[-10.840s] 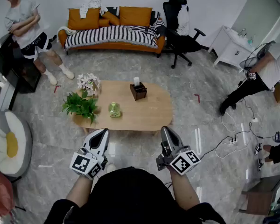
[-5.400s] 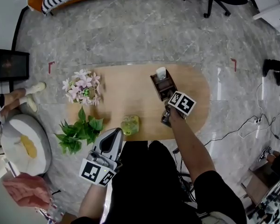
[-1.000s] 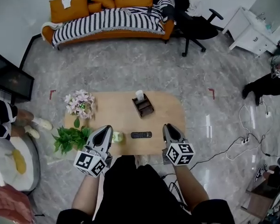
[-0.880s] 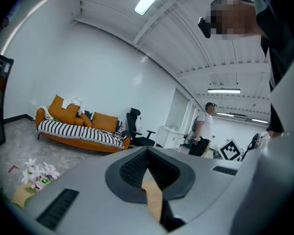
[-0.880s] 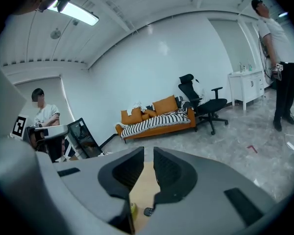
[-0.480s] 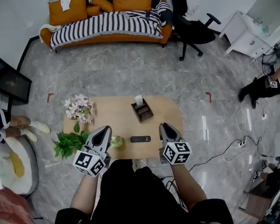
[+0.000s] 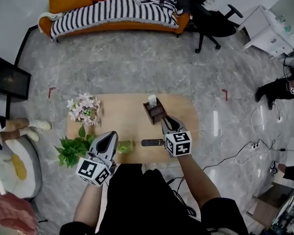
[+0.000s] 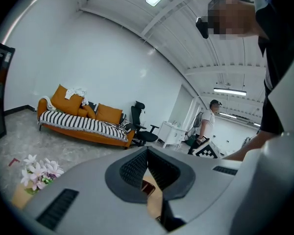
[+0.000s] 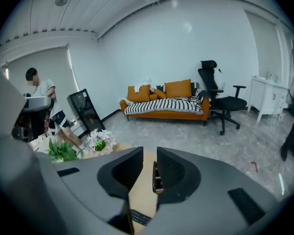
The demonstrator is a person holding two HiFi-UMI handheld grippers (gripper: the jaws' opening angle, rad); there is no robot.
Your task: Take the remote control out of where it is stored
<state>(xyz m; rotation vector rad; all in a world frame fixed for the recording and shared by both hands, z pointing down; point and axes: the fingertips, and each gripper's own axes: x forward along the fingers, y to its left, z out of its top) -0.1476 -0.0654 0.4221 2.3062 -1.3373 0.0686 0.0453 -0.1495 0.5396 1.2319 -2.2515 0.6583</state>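
head view: remote control [image 7: 153, 142] is lying flat on table [image 7: 122, 117], outside holder [image 7: 157, 113], long axis crosswise to your right gripper [image 7: 167, 123], just left of it, behind its tips; holder is keeping one white item [image 7: 152, 100]; left gripper [image 7: 110, 137] is sitting farther off | left gripper view: your jaws are meeting, empty | right gripper view: your jaws are standing slightly apart, empty; remote control [image 9: 139, 218] is showing below them, holder ahead

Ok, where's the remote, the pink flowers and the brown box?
remote control [image 7: 151, 142], head view, middle of its black body.
pink flowers [image 7: 82, 106], head view, centre of the blooms.
brown box [image 7: 155, 114], head view, its wooden wall.
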